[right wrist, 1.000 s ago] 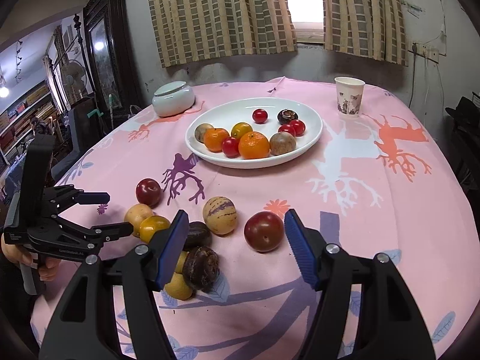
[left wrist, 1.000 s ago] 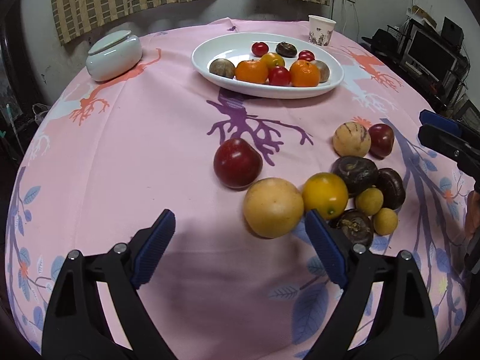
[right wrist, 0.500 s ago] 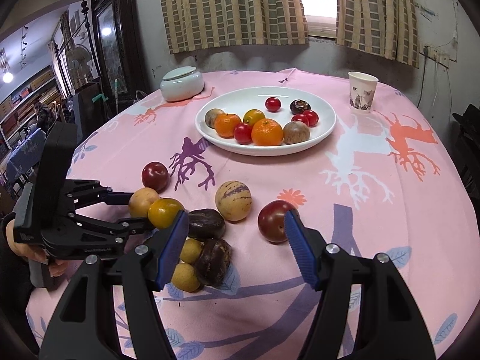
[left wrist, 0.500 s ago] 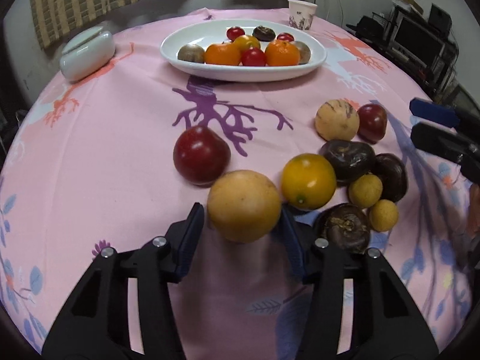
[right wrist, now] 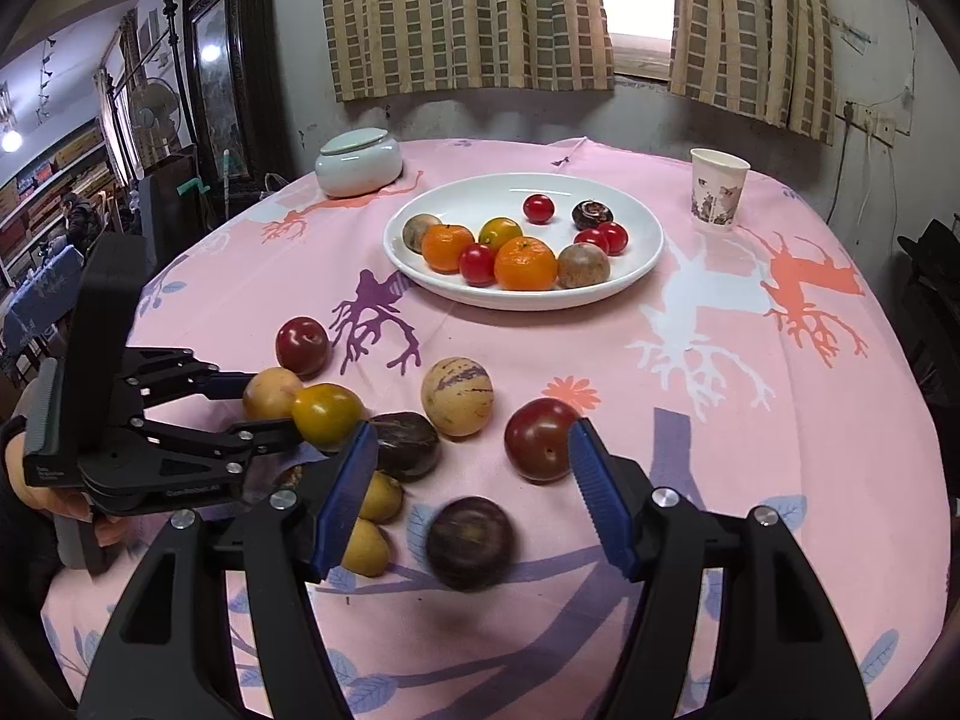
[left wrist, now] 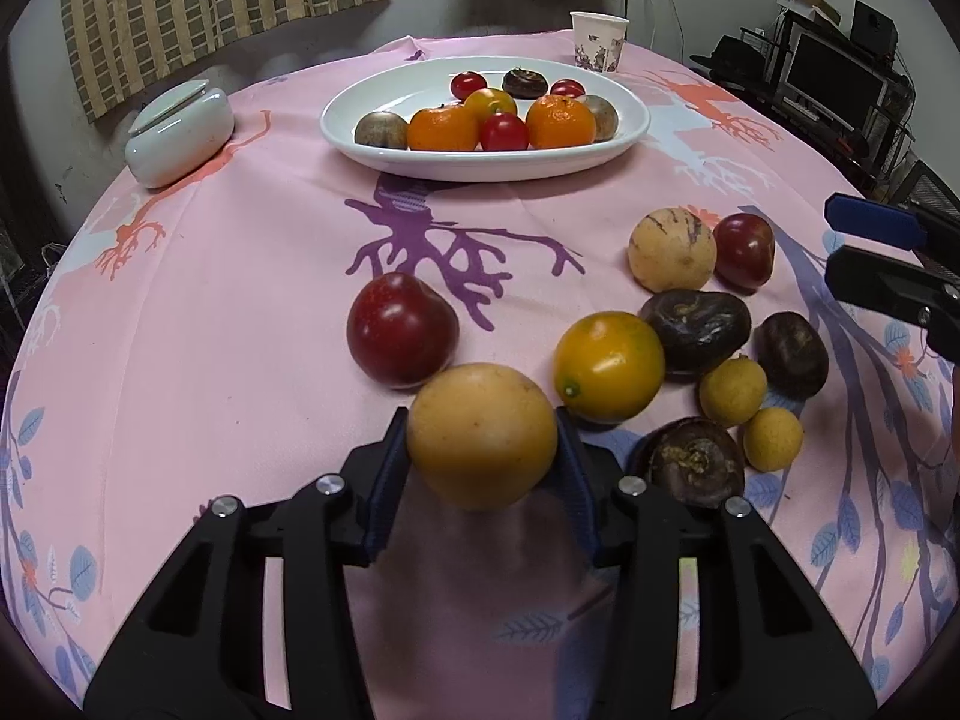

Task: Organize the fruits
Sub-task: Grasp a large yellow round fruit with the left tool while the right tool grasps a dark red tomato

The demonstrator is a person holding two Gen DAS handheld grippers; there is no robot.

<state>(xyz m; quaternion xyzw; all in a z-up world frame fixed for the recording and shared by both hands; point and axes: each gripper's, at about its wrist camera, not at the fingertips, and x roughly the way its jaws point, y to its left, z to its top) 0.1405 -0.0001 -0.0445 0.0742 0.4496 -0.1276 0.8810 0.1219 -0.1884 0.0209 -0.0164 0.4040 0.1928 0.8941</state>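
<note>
Fruits lie loose on the pink tablecloth point(left wrist: 240, 312) toward its near edge; others fill the white plate point(left wrist: 630, 126) toward the far edge. Left gripper point(left wrist: 483, 450): jaws closing, its blue pads against both sides of a tan round fruit point(left wrist: 483, 435), beside a red plum point(left wrist: 402, 330) and a yellow-orange fruit point(left wrist: 609, 375). Right gripper point(right wrist: 471, 480): jaws spread, gripping nothing, with a dark purple fruit point(right wrist: 470, 543), blurred, between them and a dark red plum point(right wrist: 540, 438) just ahead.
</note>
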